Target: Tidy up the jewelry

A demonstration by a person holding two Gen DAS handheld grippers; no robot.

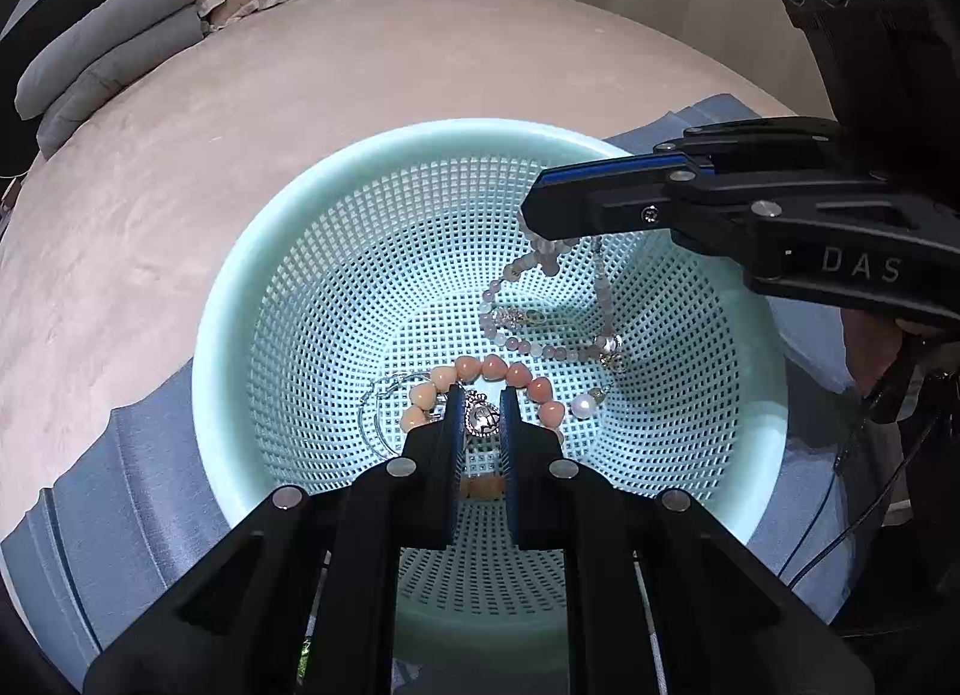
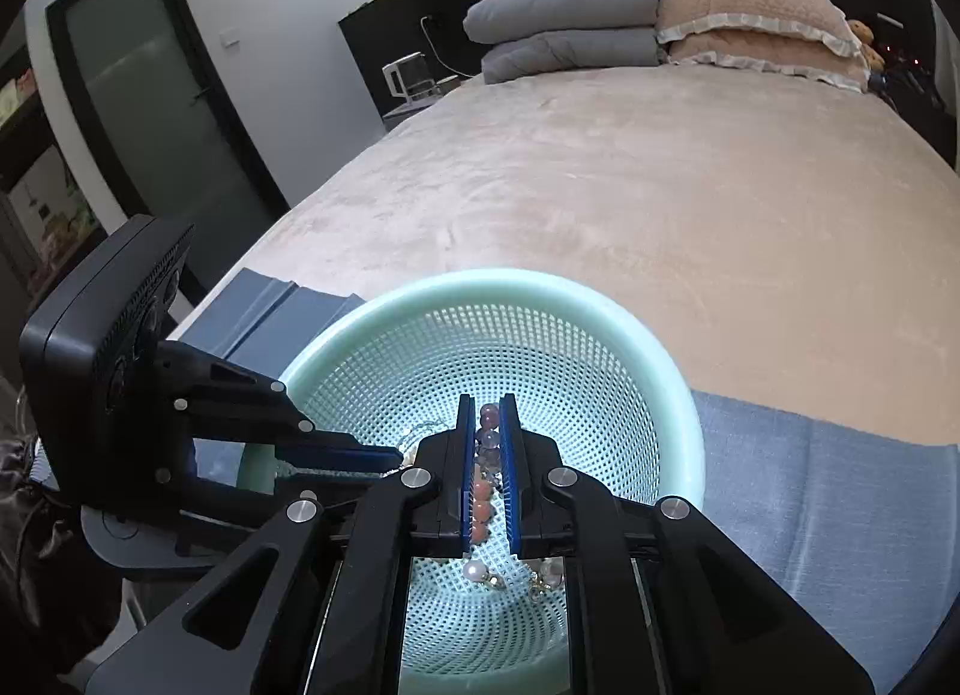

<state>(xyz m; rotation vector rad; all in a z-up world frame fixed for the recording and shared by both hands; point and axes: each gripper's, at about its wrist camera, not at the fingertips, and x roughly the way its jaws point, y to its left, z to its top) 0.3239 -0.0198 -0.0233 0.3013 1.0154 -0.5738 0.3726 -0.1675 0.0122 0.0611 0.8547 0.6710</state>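
Observation:
A mint-green perforated basket (image 1: 240, 299) sits on the bed and holds jewelry: an orange heart-bead bracelet (image 1: 493, 366), a pale pink bead necklace (image 1: 543, 347), a silver pendant (image 1: 482, 418), a pearl earring (image 1: 582, 405) and thin silver hoops (image 1: 378, 401). My left gripper (image 1: 482, 395) is low in the basket, its jaws narrowly parted around the silver pendant. My right gripper (image 2: 485, 404) is over the basket (image 2: 672, 371), shut on the pink bead necklace (image 2: 487, 425), which hangs from its tip in the left wrist view (image 1: 546, 227).
The basket rests on a blue-grey cloth (image 2: 810, 485) at the foot of a bed with a beige blanket (image 2: 660, 185). Grey folded quilts (image 2: 564, 23) and a beige pillow (image 2: 756, 5) lie at the head. A door (image 2: 150, 95) is at left.

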